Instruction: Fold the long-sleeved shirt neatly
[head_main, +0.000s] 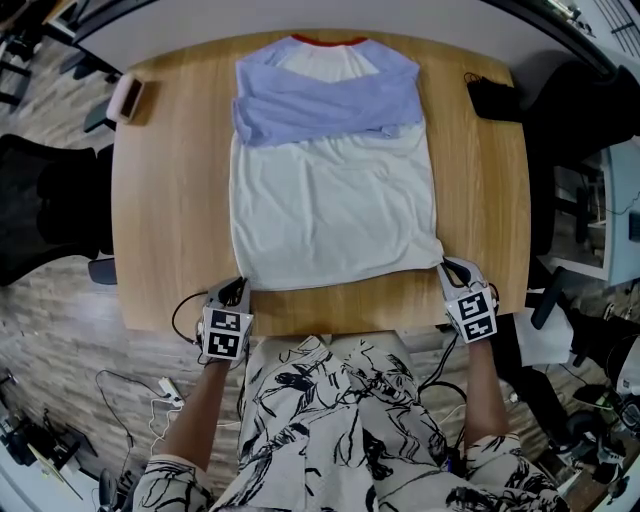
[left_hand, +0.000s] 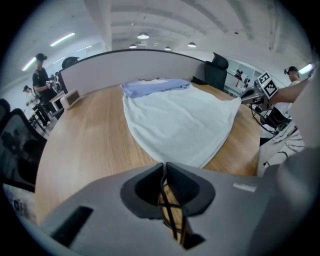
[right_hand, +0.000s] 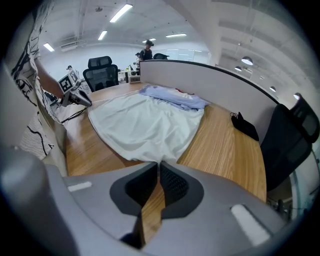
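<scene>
As left tool (head_main: 238, 291) and right tool (head_main: 449, 266) pinch its hem, white shirt (head_main: 335, 210) spread flat, lilac sleeves (head_main: 320, 105) crossed

No words, numbers or brand names can be read anywhere in these views.

The only sign-like marks are black-and-white square code patterns, made of blocks, not letters. In the head view one sits on top of the marker cube (head_main: 226, 335) of the left gripper (head_main: 238, 290). Another sits on the marker cube (head_main: 472, 313) of the right gripper (head_main: 448, 265). The same patterns show small and far off in each gripper view.

A small pale label strip (left_hand: 246, 187) lies on the grey body in the left gripper view. Two more strips (right_hand: 80, 186) lie on the body in the right gripper view. Any print on them is too faint to read.
</scene>
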